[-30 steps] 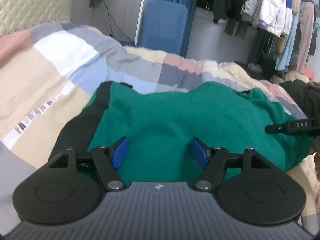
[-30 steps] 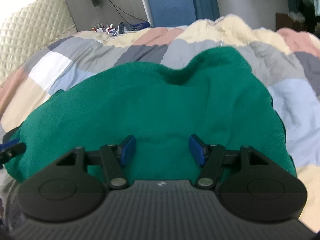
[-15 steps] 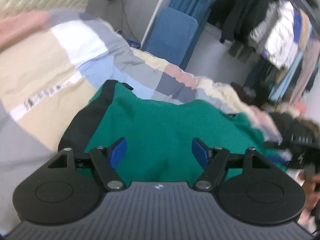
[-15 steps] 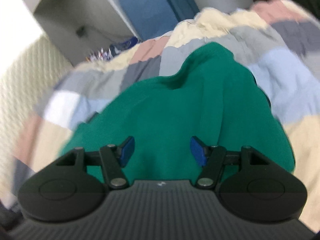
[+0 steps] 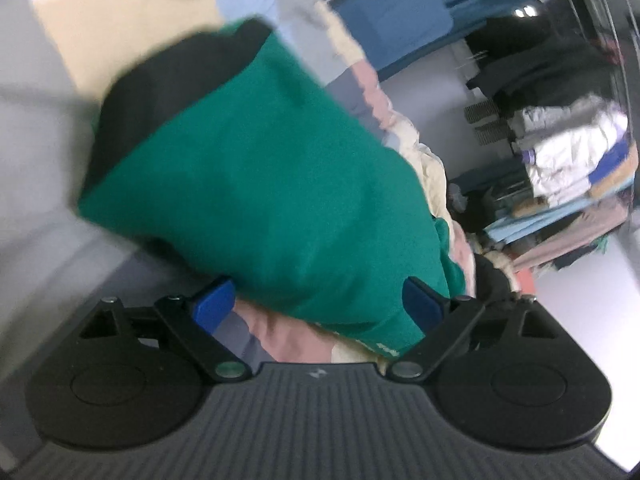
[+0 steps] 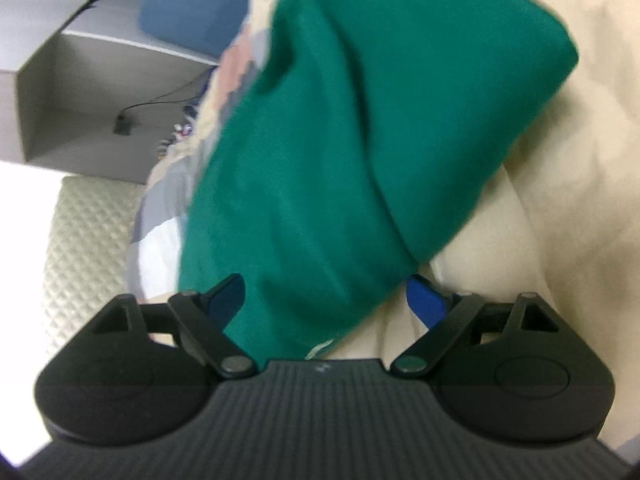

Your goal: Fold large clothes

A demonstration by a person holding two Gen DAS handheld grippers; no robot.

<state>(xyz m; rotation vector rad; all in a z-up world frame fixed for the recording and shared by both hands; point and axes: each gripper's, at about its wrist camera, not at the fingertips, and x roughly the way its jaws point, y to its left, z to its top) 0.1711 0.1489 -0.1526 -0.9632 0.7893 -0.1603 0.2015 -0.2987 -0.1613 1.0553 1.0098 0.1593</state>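
I had one green garment [image 5: 272, 184] lying folded on one patchwork quilt [image 6: 560, 184]. My two grippers flanked it: left gripper [image 5: 316, 306] and right gripper [image 6: 326, 300], both jaws opening wide, the garment's edge between each pair, nothing pinched.

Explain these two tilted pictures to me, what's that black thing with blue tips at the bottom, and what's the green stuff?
There is no robot here: a person holds a hand tool in each hand, each with a camera looking along its two fingers. The black shape low in each picture is that tool. One picture comes from the left gripper, the other from the right gripper. The blue tips are its finger pads. The green stuff is a sweater lying on a patchwork quilt on a bed. Both grippers are opening wide over the sweater's near edge; neither pinches it. Everything is blurred and tilted.
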